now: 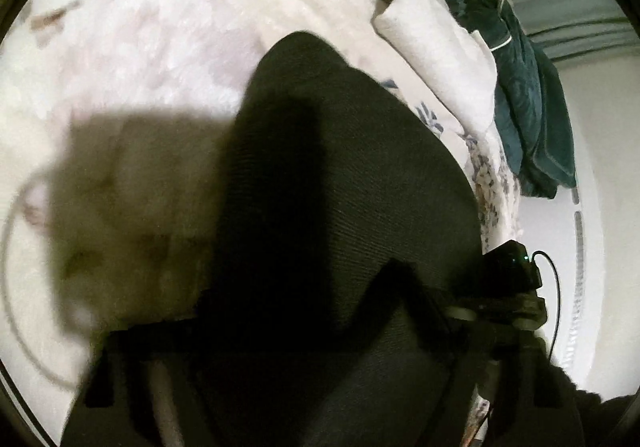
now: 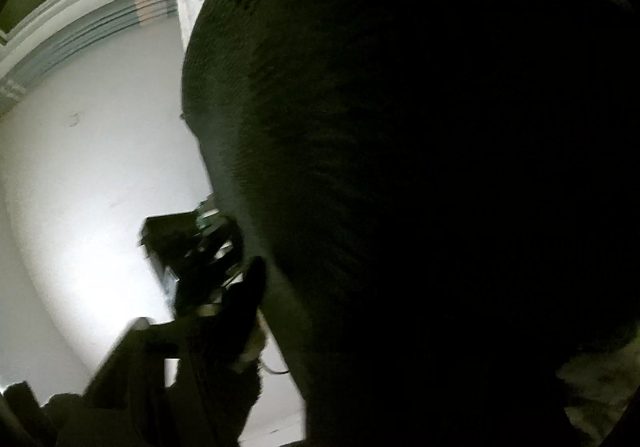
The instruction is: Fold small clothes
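Left wrist view: black garment (image 1: pixel 340 207) drapes over the left gripper (image 1: pixel 280 367) above the floral blanket (image 1: pixel 140 47). Neither gripper's jaw state can be told; right wrist view is mostly dark cloth

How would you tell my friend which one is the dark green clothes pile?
Find the fluffy white flowered blanket. Follow it to its right edge, past the white pillow. The teal-green clothes hang there, unlike the big black cloth by the tool.

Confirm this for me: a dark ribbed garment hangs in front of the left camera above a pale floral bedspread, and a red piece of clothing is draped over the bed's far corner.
Not quite. The draped clothing is dark teal, not red, as the left wrist view shows. The rest holds: a dark ribbed garment hangs before that camera above the pale floral bedspread.
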The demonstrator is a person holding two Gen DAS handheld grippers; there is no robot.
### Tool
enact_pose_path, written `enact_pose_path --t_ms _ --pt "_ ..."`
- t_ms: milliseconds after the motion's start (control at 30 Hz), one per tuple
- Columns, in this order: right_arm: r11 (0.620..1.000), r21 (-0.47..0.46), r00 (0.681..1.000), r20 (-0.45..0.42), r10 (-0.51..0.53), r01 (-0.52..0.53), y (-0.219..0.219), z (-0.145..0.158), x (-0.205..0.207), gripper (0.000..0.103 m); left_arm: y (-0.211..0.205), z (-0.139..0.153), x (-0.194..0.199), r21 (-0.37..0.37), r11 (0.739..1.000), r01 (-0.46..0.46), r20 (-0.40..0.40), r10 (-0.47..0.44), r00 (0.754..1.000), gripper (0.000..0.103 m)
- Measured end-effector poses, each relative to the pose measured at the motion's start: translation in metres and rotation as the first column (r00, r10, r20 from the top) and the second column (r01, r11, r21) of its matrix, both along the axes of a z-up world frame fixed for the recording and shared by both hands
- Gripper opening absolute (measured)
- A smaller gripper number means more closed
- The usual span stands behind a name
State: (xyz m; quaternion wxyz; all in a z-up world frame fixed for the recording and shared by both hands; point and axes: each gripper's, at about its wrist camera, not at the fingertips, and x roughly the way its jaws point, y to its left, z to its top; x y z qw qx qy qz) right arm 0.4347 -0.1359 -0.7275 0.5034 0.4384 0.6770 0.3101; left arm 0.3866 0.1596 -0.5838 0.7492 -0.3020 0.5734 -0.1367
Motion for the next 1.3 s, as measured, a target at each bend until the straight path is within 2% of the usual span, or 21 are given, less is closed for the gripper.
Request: enact_pose_path --t_ms 33,67,167,267,433,600,700,767,933,1000,1067,1167,1233,1267,1300 --pt "1.000 -0.006 1.000 0.000 -0.013 0.013 -0.001 0.001 -0.002 0.029 0.000 0.003 -0.001 -0.008 1.000 0.005 0.008 -0.005 1.000 0.030" --pt "1.000 -0.011 1.000 0.006 -0.028 0.028 -0.002 0.004 -0.004 0.025 0.000 0.009 -0.003 -0.028 1.000 0.009 0.021 -0.008 1.000 0.025" --pt "0.998 -0.039 0.998 0.052 -0.044 0.046 -0.002 0.026 -0.010 0.023 -0.001 0.024 -0.001 -0.019 1.000 0.005 0.016 -0.005 1.000 0.023" --pt "0.997 -0.029 0.995 0.072 -0.063 0.065 0.000 0.054 -0.012 0.022 -0.007 0.043 0.004 -0.003 1.000 0.019 0.018 -0.019 1.000 0.022" --pt "0.996 -0.046 0.986 0.153 -0.070 0.078 -0.009 0.114 0.008 0.022 -0.020 0.083 0.037 -0.002 0.998 0.058 0.077 -0.058 0.995 0.021" --pt "0.992 -0.079 0.965 0.251 -0.077 0.099 -0.036 0.176 0.068 0.022 -0.039 0.125 0.107 -0.012 0.995 0.101 0.169 -0.098 0.981 0.021" --pt "0.987 -0.111 0.945 0.318 -0.075 0.115 -0.057 0.205 0.130 0.022 -0.051 0.140 0.170 -0.015 0.993 0.118 0.223 -0.112 0.968 0.021" --pt "0.984 -0.125 0.935 0.347 -0.073 0.123 -0.067 0.213 0.172 0.022 -0.056 0.142 0.216 -0.025 0.993 0.116 0.246 -0.106 0.964 0.021" --pt "0.974 -0.179 0.923 0.379 -0.061 0.138 -0.085 0.205 0.291 0.022 -0.065 0.117 0.319 -0.010 0.993 0.116 0.237 -0.110 0.965 0.021" --pt "0.965 -0.227 0.926 0.375 -0.035 0.128 -0.086 0.188 0.334 0.022 -0.066 0.101 0.348 0.008 0.993 0.122 0.214 -0.121 0.969 0.022" --pt "0.955 -0.271 0.935 0.355 -0.018 0.121 -0.091 0.171 0.364 0.022 -0.072 0.072 0.379 0.070 0.988 0.141 0.146 -0.150 0.978 0.023" --pt "0.931 -0.345 0.950 0.312 -0.008 0.121 -0.118 0.145 0.382 0.024 -0.073 0.046 0.400 0.113 0.980 0.161 0.067 -0.169 0.983 0.036" --pt "0.923 -0.361 0.955 0.294 -0.026 0.137 -0.131 0.137 0.379 0.033 -0.070 0.046 0.398 0.100 0.981 0.165 0.071 -0.172 0.982 0.040" --pt "0.915 -0.378 0.953 0.303 -0.024 0.143 -0.137 0.139 0.375 0.034 -0.070 0.050 0.393 0.124 0.977 0.171 0.077 -0.181 0.980 0.045" --pt "0.902 -0.402 0.948 0.317 -0.025 0.158 -0.145 0.143 0.368 0.041 -0.070 0.053 0.389 0.151 0.973 0.172 0.083 -0.186 0.979 0.048"
